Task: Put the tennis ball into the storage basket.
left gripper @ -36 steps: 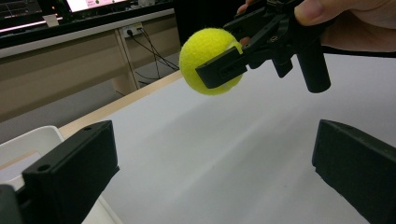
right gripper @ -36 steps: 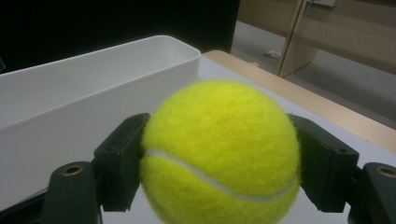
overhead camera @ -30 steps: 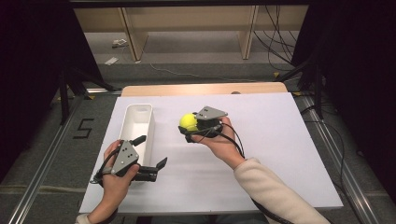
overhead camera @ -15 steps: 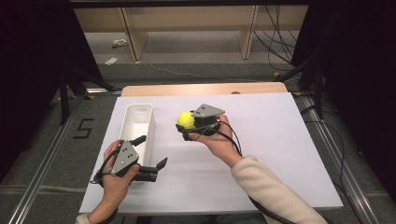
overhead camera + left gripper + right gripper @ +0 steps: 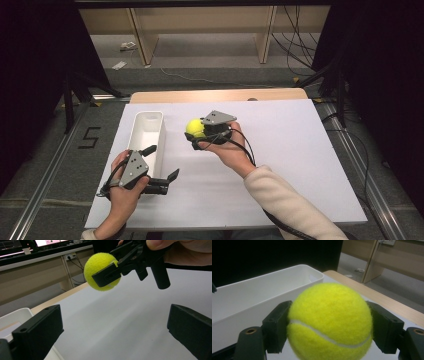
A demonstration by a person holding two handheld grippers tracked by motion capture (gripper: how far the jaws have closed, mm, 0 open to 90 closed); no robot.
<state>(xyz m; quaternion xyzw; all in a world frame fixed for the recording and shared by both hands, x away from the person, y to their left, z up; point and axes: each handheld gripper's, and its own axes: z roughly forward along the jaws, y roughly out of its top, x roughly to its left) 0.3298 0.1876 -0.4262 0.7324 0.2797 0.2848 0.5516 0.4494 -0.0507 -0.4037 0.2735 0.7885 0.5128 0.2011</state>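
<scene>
White sheet covering the table (image 5: pixel 300 165): it fills the lower centre of the high view, with a strip of bare wood along its far edge.

Left gripper (image 5: pixel 167 170): lower left of the high view, held low over the near part of the sheet by the person's left hand (image 5: pixel 122 187). Its jaws stand spread wide with nothing between them; in the left gripper view the two black jaws rise at the lower left and lower right corners, well apart, with bare sheet between.

White bin (image 5: pixel 146 137): long, rectangular, open-topped, in the left centre of the high view, just beyond the left gripper. Its inside looks bare. In the right gripper view its rim (image 5: pixel 262 280) crosses the upper left.

Right gripper (image 5: pixel 197 132): centre of the high view, just right of the bin, held by the person's right hand (image 5: pixel 232 147) in a pale sleeve. Its jaws pinch the tennis ball from both sides.

Tennis ball (image 5: pixel 194 127): yellow-green felt with a white seam, raised above the sheet, as the left gripper view shows at upper centre (image 5: pixel 101 271). In the right gripper view it sits centre frame (image 5: pixel 329 322), a black jaw pressed against each flank.

Floor and wooden shelving: top of the high view, beyond the table.
</scene>
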